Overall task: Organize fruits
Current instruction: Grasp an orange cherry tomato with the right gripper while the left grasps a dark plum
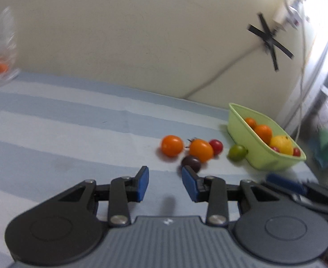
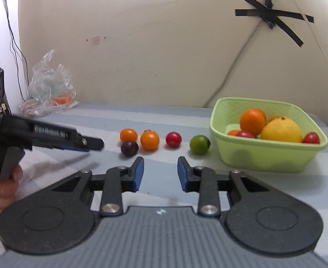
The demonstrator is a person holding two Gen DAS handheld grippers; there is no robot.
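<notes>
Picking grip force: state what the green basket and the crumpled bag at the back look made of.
Green basket: apparently moulded plastic, matte, with smooth rounded walls and rim. Crumpled bag: thin clear plastic film, glossy, wrinkled and see-through, with something orange showing inside.

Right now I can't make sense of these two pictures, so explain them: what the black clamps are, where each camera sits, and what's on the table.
No robot here: a person carries a handheld two-finger clamp in each hand, each with a camera looking along its blue-padded fingers. One picture is from the left gripper, the other from the right gripper. Both are open and hold nothing. On the striped cloth lie two orange tomatoes, a dark one, a red one and a green one, beside a green basket of fruit.
</notes>
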